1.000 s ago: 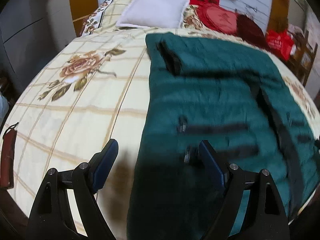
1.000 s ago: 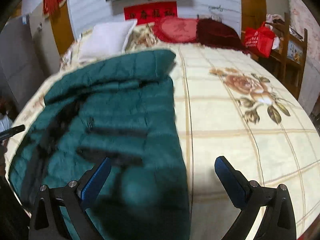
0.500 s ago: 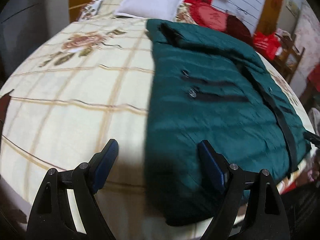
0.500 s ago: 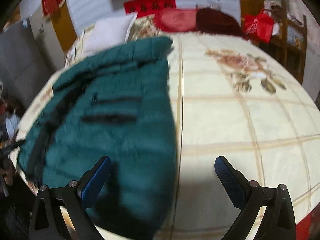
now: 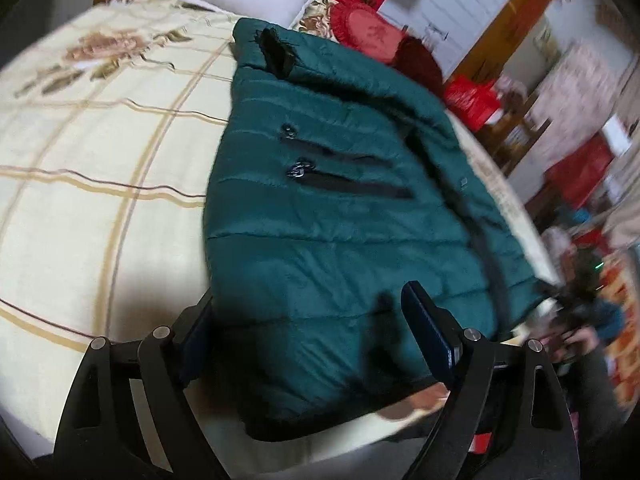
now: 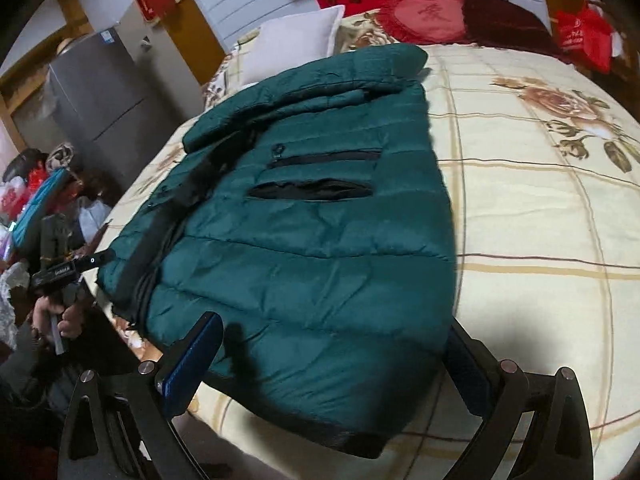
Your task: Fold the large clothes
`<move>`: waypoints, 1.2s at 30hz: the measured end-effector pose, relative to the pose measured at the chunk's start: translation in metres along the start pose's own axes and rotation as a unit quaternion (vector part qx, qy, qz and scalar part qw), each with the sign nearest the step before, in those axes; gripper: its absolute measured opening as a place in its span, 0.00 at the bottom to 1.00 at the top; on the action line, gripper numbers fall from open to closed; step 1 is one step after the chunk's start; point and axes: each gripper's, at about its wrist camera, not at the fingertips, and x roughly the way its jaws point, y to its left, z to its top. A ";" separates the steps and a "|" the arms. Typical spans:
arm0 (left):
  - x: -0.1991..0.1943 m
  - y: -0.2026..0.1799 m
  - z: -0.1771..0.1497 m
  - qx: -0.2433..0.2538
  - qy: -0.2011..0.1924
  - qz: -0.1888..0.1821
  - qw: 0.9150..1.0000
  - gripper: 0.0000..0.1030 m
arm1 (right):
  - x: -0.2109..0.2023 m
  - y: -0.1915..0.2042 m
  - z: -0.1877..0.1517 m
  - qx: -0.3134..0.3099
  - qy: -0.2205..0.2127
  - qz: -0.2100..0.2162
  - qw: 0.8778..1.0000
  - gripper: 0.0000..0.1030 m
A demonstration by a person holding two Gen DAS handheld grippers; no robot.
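A dark green padded jacket lies flat on the bed, collar toward the pillows, two black zip pockets showing. Its hem reaches the bed's near edge. My left gripper hangs over the hem's left corner. Its jaws are opening, the fabric lies between them and the pads do not press it. In the right wrist view the jacket fills the middle. My right gripper stands open over the hem's right corner, and the jacket's edge hides part of its right finger.
The jacket rests on a cream checked bed cover with rose prints. A white pillow and a red cushion lie at the head. A grey fridge stands left of the bed, with clutter on the floor beside it.
Both grippers pulled back toward the foot of the bed and tilted down. The jacket's hem, earlier under or ahead of the fingers, now lies between both pairs of jaws.
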 end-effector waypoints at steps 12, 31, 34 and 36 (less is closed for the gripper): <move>0.001 0.004 0.009 0.013 0.026 0.045 0.999 0.84 | 0.002 -0.005 0.001 0.031 0.003 0.098 0.995 1.00; 0.000 -0.007 0.004 -0.004 0.042 -0.052 0.998 0.94 | 0.018 0.008 0.014 0.001 -0.003 0.067 0.998 1.00; 0.012 -0.006 0.016 -0.014 0.035 -0.051 0.998 0.94 | 0.020 0.009 0.014 -0.004 -0.006 0.059 0.998 1.00; 0.015 -0.005 0.018 -0.021 0.028 -0.049 0.998 0.94 | 0.020 0.010 0.014 -0.009 -0.006 0.053 0.999 1.00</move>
